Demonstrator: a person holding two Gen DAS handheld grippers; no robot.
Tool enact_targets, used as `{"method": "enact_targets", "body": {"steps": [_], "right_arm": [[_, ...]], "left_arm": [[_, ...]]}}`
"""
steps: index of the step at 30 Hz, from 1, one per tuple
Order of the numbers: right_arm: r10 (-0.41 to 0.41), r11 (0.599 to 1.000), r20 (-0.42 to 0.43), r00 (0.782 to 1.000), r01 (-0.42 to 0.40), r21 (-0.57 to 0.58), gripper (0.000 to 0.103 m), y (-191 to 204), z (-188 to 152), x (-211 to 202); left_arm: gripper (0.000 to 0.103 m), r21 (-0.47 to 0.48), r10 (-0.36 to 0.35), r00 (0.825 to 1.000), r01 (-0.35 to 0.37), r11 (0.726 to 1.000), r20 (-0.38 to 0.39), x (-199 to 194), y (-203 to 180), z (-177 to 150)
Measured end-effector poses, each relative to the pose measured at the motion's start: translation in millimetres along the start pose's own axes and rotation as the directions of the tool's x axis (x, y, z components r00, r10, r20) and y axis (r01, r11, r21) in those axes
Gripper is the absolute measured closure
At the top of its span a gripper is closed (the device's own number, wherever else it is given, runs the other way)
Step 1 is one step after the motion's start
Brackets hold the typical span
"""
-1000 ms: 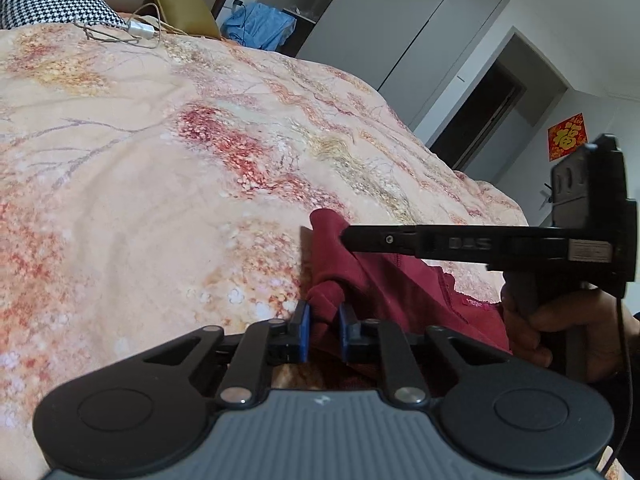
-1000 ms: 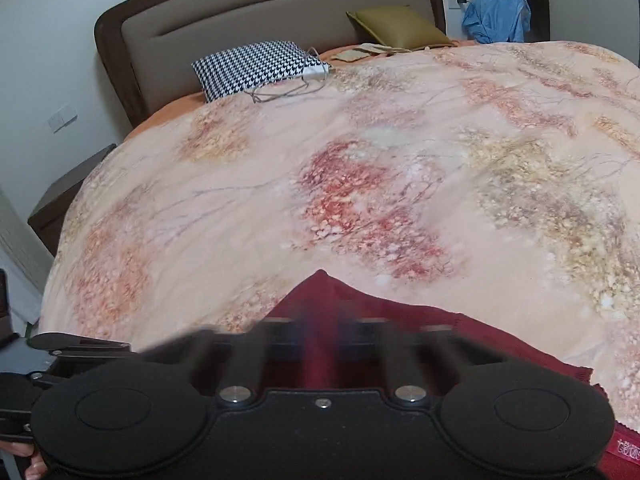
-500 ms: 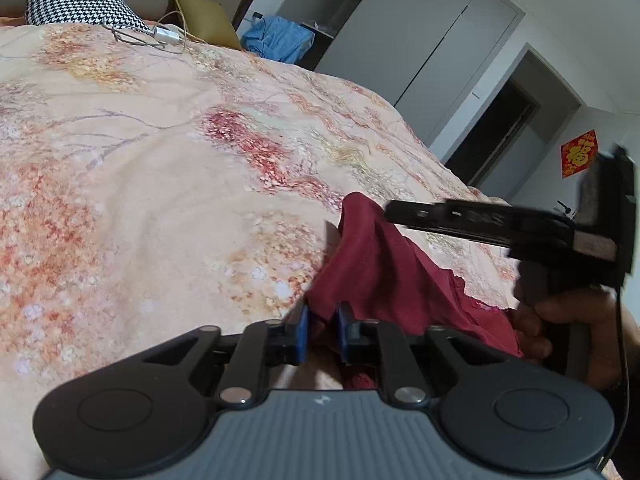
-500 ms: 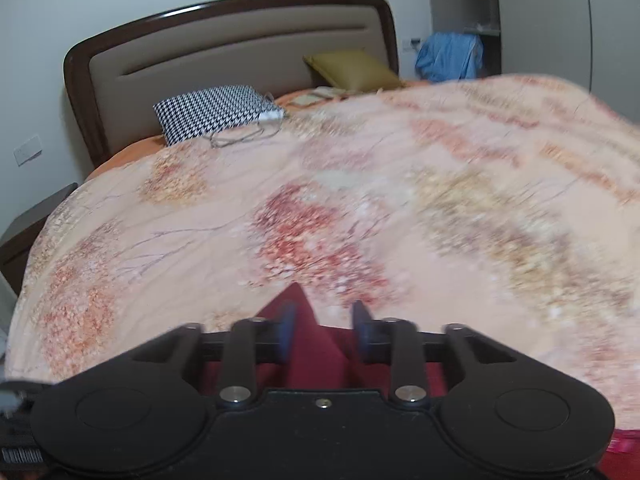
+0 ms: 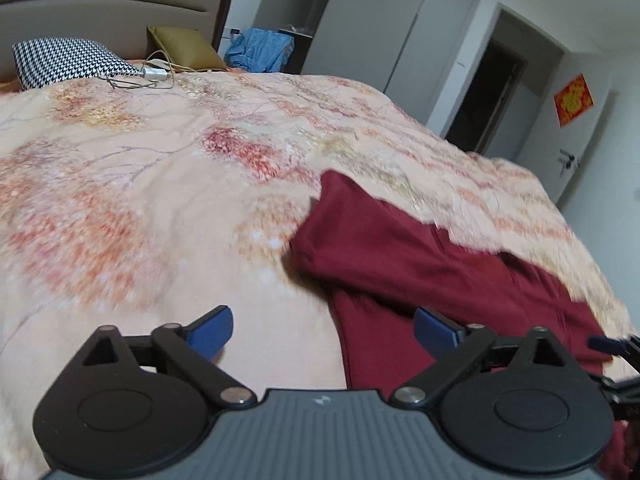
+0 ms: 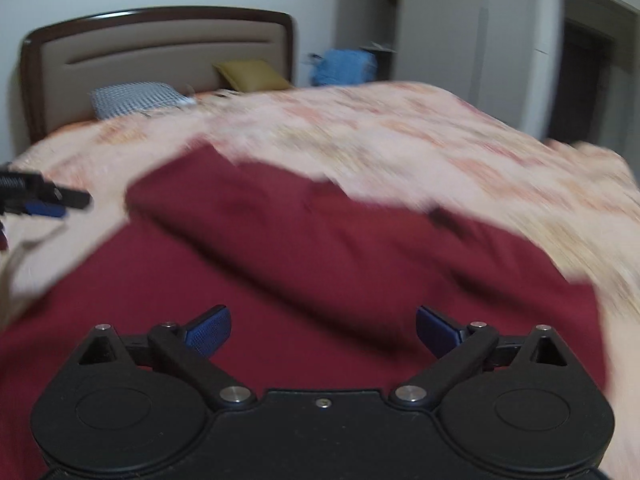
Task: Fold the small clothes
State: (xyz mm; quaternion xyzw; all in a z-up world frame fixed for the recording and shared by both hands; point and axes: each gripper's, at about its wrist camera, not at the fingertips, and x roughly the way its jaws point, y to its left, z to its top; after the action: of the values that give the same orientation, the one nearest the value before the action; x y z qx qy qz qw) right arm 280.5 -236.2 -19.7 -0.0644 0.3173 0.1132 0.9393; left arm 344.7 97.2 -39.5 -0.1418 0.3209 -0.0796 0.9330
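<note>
Left wrist view, left gripper [image 5: 323, 330] with fingers spread wide and holding nothing, dark red garment [image 5: 432, 264] lying folded over on the floral bedspread [image 5: 140, 184], right gripper [image 6: 323, 330] likewise wide apart above the cloth, houndstooth pillow [image 5: 68, 62] by the headboard.

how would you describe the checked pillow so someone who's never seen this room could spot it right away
Start at the padded headboard with its dark wood frame at the far end of the bed. Two pillows lie at its foot, where the floral duvet ends. The checked pillow is the black-and-white houndstooth one with a white charger and cable beside it, unlike the plain olive-gold pillow next to it.
</note>
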Motion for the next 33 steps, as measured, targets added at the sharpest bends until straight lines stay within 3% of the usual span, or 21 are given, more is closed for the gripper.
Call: {"method": "enact_targets", "body": {"steps": [5, 11, 17, 22, 26, 28, 33], "right_arm": [[-0.107, 0.989, -0.054, 0.993, 0.112, 0.1, 0.001, -8.8, -59.6, -69.3], [-0.135, 0.973, -0.096, 0.986, 0.15, 0.173, 0.001, -4.8, -109.8, -127.9], [-0.148, 0.971, -0.102, 0.984, 0.164, 0.175, 0.001, 5.8, -147.6, -169.6], [-0.163, 0.986, -0.052, 0.985, 0.164, 0.016, 0.001, 24.0, -172.2, -196.0], [-0.112, 0.974, -0.005, 0.994, 0.109, -0.201, 0.001, 45.0, -183.9, -215.5], [-0.098, 0.935, -0.003, 0.995, 0.091, -0.343, 0.001, 58.3, -192.3, -218.3], [-0.11, 0.791, -0.009, 0.994, 0.082, -0.606, 0.006, 87.2, -212.5, -207.7]], "left_arm": [[0.0, 0.037, -0.021, 0.999, 0.022, 0.999, -0.045, -37.1, -9.6, -37.5], [0.0, 0.112, -0.012, 0.994, 0.024, 0.993, -0.107, -77.2, -11.2, -86.6], [0.0, 0.105, 0.006, 0.988, 0.011, 0.994, -0.156, -110.7, -3.9, -119.1], [0.0, 0.129, 0.028, 0.992, -0.012, 0.992, -0.127, -137.0, -6.0, -130.1], [0.0, 0.158, 0.028, 0.995, -0.012, 0.987, -0.099, -154.0, -18.0, -132.2], [0.0, 0.166, 0.024, 0.995, -0.008, 0.986, -0.099, -157.8, -27.1, -133.2], [0.0, 0.185, -0.011, 0.993, 0.032, 0.982, -0.114, -164.9, -49.9, -138.6]]}}
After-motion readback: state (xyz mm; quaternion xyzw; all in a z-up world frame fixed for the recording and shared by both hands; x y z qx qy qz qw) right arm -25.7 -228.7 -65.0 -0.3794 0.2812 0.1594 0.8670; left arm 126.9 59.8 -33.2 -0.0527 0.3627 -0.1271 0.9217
